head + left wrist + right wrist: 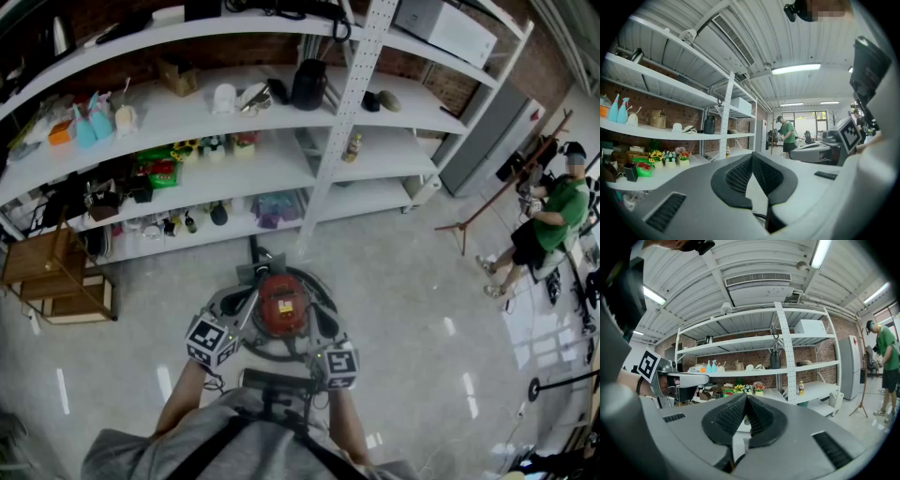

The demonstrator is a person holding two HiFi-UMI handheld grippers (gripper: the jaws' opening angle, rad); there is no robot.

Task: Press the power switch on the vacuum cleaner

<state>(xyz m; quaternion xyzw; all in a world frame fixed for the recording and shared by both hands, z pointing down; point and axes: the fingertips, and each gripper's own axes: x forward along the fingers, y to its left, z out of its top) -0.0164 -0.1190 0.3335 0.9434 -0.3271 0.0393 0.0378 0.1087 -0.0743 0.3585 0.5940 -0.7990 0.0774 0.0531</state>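
Finding 1, grippers. I hold both close to my body, level with each other. The left gripper [752, 157] has its jaws together at the tips with nothing between them. The right gripper [746, 397] is the same, closed and empty. Both gripper views look out level at the shelves [281, 159], not down at the floor [412, 281].

Finding 2, task item. The vacuum [281, 305] stands on the floor just ahead of me, between the two grippers and below the line of both sets of jaws. It shows in neither gripper view. Its red top faces up, and a narrower part runs away from me toward the shelves.

Finding 3, governing relation. The vacuum lies forward, inward and down from either set of tips. In my judgement neither gripper is clearly nearer. The switch is too small to pick out in the head view, so I cannot tell its side or its setting. A press would have to come from above with the tips tilted down.
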